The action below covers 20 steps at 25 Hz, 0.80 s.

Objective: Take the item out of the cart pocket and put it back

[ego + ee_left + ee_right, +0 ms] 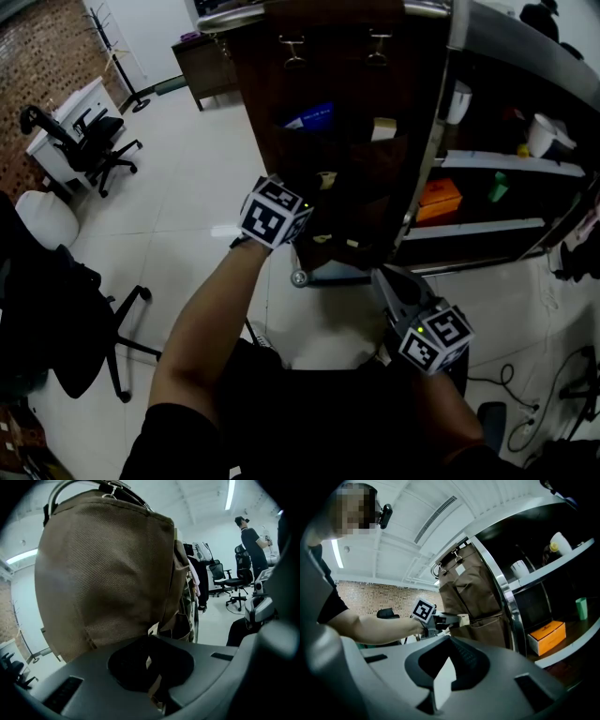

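Note:
A brown fabric pocket organiser [339, 141] hangs on the side of the cart; it also fills the left gripper view [103, 573]. My left gripper [317, 190] reaches up to a middle pocket and is shut on a small cream item [326, 178]. The right gripper view shows that item [463, 619] pinched at the tips of the left gripper [457, 619], just in front of the pockets [471, 602]. In the left gripper view only a thin cream sliver shows between the closed jaws [151, 641]. My right gripper [380, 277] hangs low beside the cart, shut and empty [450, 641].
Other pockets hold a blue item [309, 117] and a cream card [382, 129]. The cart's shelves carry an orange box [439, 199], a green cup [497, 186] and white containers [542, 133]. Office chairs [94, 150] stand to the left. A person [253, 538] stands far off.

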Each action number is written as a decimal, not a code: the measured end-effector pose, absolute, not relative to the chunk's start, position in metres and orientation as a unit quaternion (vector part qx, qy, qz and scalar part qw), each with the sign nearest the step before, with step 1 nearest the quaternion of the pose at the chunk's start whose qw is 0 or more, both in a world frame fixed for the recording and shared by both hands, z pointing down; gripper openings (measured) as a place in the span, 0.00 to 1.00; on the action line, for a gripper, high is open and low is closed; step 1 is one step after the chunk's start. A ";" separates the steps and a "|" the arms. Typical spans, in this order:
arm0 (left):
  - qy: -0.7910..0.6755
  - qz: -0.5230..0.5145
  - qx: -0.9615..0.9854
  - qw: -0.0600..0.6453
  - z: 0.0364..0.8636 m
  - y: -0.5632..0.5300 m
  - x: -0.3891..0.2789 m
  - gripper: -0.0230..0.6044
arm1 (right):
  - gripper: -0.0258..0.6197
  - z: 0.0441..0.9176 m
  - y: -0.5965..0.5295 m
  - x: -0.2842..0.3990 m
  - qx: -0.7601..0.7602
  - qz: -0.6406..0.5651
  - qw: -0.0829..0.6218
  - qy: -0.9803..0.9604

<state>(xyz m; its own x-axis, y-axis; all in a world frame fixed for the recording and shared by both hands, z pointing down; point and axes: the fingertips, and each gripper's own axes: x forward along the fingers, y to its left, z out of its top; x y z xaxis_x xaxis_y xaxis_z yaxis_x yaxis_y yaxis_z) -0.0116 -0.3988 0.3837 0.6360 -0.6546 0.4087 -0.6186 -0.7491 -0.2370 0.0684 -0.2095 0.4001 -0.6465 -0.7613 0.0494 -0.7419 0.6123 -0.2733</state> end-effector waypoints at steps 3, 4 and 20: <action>0.376 -0.220 -0.900 0.030 0.377 -0.392 -0.021 0.04 | 0.06 0.397 -0.206 0.065 -0.414 -0.133 0.038 0.900; 0.382 -0.216 -0.898 0.030 0.373 -0.390 -0.023 0.04 | 0.06 0.395 -0.204 0.064 -0.413 -0.132 0.040 0.900; 0.421 -0.133 -0.892 0.092 0.239 -0.318 -0.035 0.04 | 0.06 0.363 -0.179 0.059 -0.402 -0.106 0.066 0.907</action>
